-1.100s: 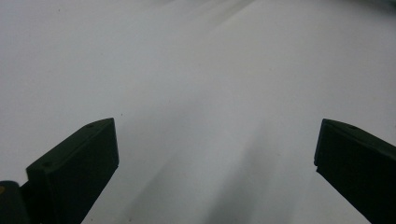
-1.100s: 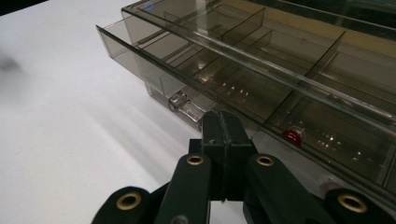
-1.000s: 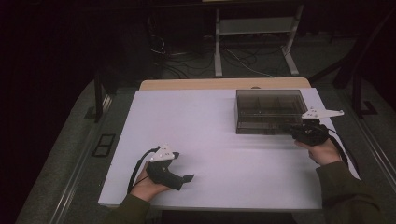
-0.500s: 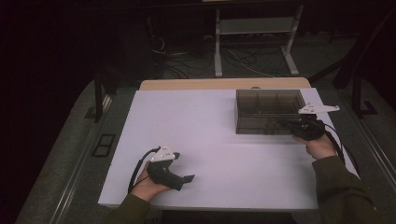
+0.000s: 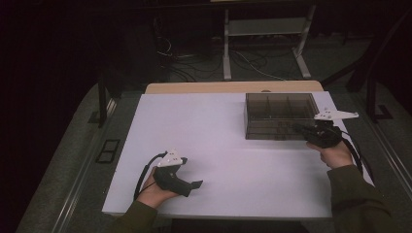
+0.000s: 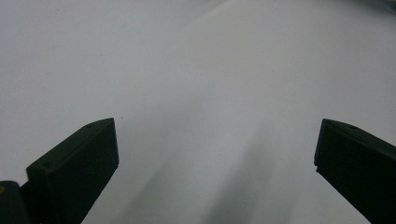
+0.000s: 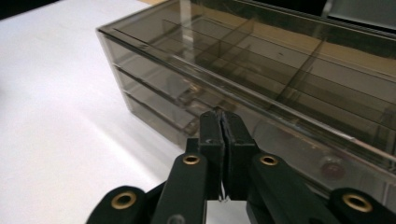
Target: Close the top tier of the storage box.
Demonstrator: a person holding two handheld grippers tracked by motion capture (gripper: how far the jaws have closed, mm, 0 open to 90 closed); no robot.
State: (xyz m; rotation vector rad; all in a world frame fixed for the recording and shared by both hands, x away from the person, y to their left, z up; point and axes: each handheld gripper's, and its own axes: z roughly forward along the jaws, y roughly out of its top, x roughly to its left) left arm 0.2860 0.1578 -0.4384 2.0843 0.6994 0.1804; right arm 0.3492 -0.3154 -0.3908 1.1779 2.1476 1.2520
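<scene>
A smoky, see-through drawer box (image 5: 278, 116) stood on the white surface (image 5: 214, 131) near its far right corner, its long front facing the person; through its clear top the inner dividers showed, and in the right gripper view the shallow drawers (image 7: 187, 100) were stacked behind the front wall; the right hand-held gripper (image 5: 297, 129) lay just at the box's front right end, its tips pointing left along the front face and right up against it; whether they actually touched the plastic I could not tell; its jaws were pressed together with nothing visibly held between them; the right hand (image 5: 335, 154) held it from behind, near the surface's right edge; the left hand-held gripper (image 5: 197, 184) sat well apart from the box, close to the near edge and left of the middle, pointing to the right; in the left gripper view its jaws stood spread wide over bare white surface, gripping nothing; the left hand (image 5: 153, 190) rested at the near edge.
</scene>
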